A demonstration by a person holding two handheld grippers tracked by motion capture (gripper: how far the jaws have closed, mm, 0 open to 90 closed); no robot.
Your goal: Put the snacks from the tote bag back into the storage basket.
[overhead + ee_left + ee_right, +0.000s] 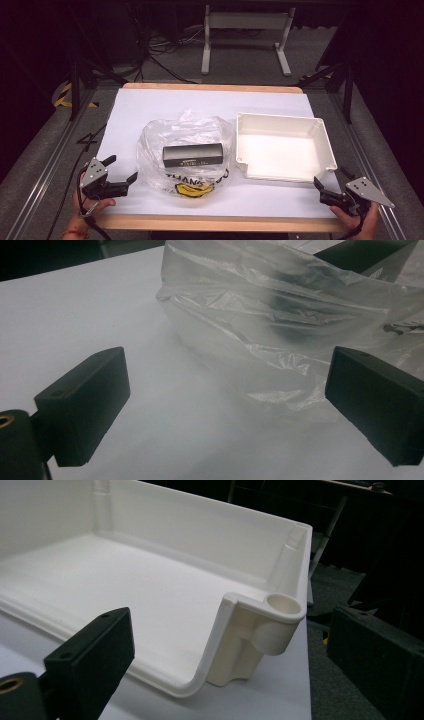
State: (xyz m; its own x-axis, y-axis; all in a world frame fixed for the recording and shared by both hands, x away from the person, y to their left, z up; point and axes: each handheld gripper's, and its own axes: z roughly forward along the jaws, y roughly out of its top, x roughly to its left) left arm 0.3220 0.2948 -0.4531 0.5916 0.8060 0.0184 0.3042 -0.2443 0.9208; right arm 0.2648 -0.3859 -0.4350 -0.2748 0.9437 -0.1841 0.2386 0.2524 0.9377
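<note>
Two tongs sit at near edge of surface [150, 107], either side of plastic bag [185, 150]. Left tongs [120, 172] just left of bag, released, nothing between jaws. Right tongs [327, 187] well right of bag, beside near right corner of white tray [327, 150], released, nothing held. Black box [192, 155] lies inside bag. Tray sits just right of bag, apart from it.

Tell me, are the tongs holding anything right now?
No. The left tongs stand open beside the plastic bag, and the right tongs stand open near the white tray. Nothing is between either pair.
</note>
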